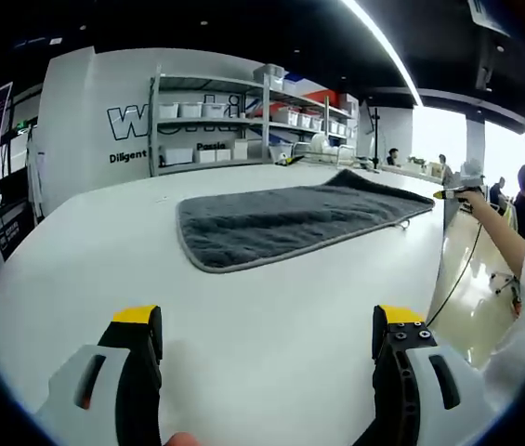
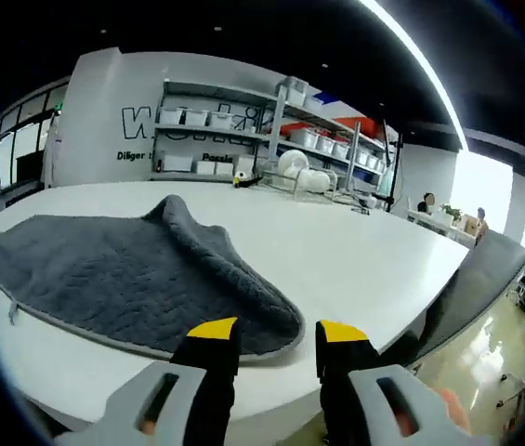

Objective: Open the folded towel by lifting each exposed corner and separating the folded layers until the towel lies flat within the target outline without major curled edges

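While both hand-held grippers (image 1: 267, 339) (image 2: 276, 339) stood released, the towel's (image 2: 132, 269) folded layer could curl near the table (image 1: 243, 307) edge.

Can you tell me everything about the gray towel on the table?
The gray towel is dark, soft-looking cloth with a wavy stitched pattern and a lighter gray trim along its edge. It lies spread on the white table, though not fully flat: in the right gripper view a fold humps up across it, and its rounded near corner sits just past the right tool. Whether the tool touches it cannot be told. In the left gripper view it lies farther off, well beyond the left tool.
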A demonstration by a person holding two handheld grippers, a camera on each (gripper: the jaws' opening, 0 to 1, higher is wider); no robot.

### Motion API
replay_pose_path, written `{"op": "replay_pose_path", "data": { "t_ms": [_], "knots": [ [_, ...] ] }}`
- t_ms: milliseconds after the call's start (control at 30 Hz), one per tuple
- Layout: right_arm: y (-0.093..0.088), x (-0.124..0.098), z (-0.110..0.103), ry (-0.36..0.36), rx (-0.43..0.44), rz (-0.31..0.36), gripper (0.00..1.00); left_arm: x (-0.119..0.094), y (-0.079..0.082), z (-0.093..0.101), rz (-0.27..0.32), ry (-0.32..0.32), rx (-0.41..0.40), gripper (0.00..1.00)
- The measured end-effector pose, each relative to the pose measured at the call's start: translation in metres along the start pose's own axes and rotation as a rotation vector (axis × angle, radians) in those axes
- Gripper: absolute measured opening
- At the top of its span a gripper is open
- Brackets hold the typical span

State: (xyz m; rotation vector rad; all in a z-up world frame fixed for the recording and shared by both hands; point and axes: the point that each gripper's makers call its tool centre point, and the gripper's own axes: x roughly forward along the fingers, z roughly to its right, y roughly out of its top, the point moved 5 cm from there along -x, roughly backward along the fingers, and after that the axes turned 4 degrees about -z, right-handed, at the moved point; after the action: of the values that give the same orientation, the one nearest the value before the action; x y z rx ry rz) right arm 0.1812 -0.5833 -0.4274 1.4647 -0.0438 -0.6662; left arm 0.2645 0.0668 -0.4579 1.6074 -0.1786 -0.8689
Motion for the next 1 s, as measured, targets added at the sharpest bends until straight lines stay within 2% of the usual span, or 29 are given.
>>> {"op": "replay_pose_path", "data": {
  "t_ms": [67,200,367,600,700,833,1000],
  "knots": [
    [0.004,-0.008,-0.012,0.041,-0.008,0.009,0.47,0.0,0.0,0.0,-0.001,0.0,-0.001,0.93],
    [0.009,-0.022,-0.036,0.101,-0.007,0.014,0.7,0.0,0.001,-0.002,-0.003,0.004,0.004,0.93],
    [0.009,-0.04,-0.064,0.14,-0.002,0.004,0.84,-0.001,0.004,-0.005,0.0,0.005,0.004,0.93],
    [0.0,-0.055,-0.079,0.131,-0.029,-0.067,1.0,-0.001,0.006,-0.014,-0.001,0.015,-0.001,0.93],
    [-0.008,-0.063,-0.083,0.147,-0.01,-0.091,0.99,-0.001,0.008,-0.018,-0.005,0.019,0.005,0.93],
    [-0.014,-0.074,-0.089,0.161,0.018,-0.084,0.99,0.002,0.013,-0.026,-0.01,0.014,0.024,0.93],
    [-0.026,-0.087,-0.098,0.193,0.034,-0.087,0.99,0.01,0.026,-0.052,-0.043,0.04,0.131,0.93]
  ]
}}
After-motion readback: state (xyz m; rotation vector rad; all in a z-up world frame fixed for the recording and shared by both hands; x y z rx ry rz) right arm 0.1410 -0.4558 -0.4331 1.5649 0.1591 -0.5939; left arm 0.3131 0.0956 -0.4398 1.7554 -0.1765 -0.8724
